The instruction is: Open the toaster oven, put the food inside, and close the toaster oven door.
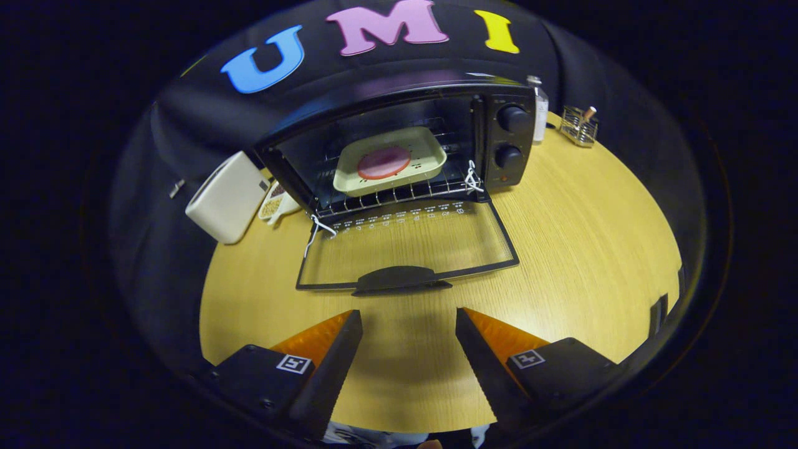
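The toaster oven (399,156) stands well beyond the jaws with its door (405,246) folded flat down onto the counter (580,237); the tray (389,161) with the round slice of food (383,163) already sits on the rack inside, so by the look of it two steps are done and only the closing is left. The gripper (408,324) hangs over the counter with its jaws released and spread, nothing between them; the door's dark handle (402,279) lies just ahead of them and roughly in line with the gap. I judge the next move calls for getting under or behind that handle edge and swinging the door up on its hinge until it meets the oven front; the door lies low against the counter, so the approach would have to be shallow. Beyond and to the left of the jaws a pale box (227,196) rests beside the oven; a small wire holder (578,126) stands far off to the right.
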